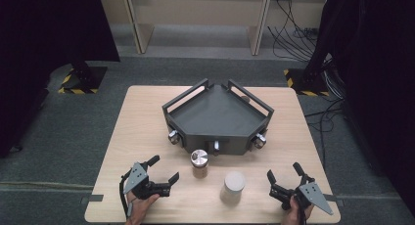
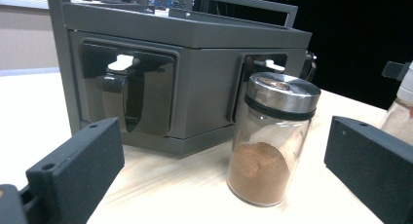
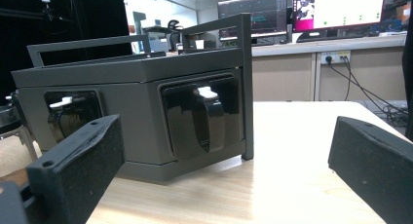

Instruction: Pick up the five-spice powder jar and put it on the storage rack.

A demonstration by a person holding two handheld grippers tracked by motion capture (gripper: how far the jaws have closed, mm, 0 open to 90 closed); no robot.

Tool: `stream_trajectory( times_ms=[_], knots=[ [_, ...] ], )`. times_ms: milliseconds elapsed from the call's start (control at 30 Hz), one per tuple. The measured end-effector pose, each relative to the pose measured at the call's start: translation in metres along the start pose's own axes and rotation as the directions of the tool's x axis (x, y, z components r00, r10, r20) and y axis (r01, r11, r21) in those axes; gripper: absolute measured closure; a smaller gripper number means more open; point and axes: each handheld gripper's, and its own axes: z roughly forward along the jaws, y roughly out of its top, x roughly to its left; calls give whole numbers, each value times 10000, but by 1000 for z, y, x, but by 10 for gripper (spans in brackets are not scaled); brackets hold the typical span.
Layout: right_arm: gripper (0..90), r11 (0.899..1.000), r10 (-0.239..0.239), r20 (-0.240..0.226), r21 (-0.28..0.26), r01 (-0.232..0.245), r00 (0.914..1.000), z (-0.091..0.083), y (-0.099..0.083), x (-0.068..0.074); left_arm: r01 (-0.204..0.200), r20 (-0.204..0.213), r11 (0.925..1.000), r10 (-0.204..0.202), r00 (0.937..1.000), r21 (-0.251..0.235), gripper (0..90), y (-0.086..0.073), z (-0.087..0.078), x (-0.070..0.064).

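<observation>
While both grippers are hovering open, the left gripper (image 1: 165, 170) is lining up on the steel-lidded glass jar of brown powder (image 1: 199, 163); closing around it comes next, with the right gripper (image 1: 285, 175) idling empty.

Glass spice jar (image 1: 199, 163) — steel lid, brown powder — stands upright before the rack; white-lidded jar (image 1: 233, 187) just beside.

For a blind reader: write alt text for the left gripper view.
A glass spice jar with a metal lid, partly filled with brown powder, stands on the wooden table between the open left gripper jaws. Behind it sits a dark grey rack with recessed slots.
</observation>
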Motion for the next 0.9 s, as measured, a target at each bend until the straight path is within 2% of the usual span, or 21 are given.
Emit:
stream_trajectory(
  times_ms=[267,900],
  knots=[
    [3,10000,-26,7,0,26,10000,0,0,0,26,-69,10000,-26,10000,-65,2,0,-1,1],
    [3,10000,-56,2,-46,56,10000,-1,0,0,-105,118,9999,105,9999,33,2,0,2,-1]
  ],
)
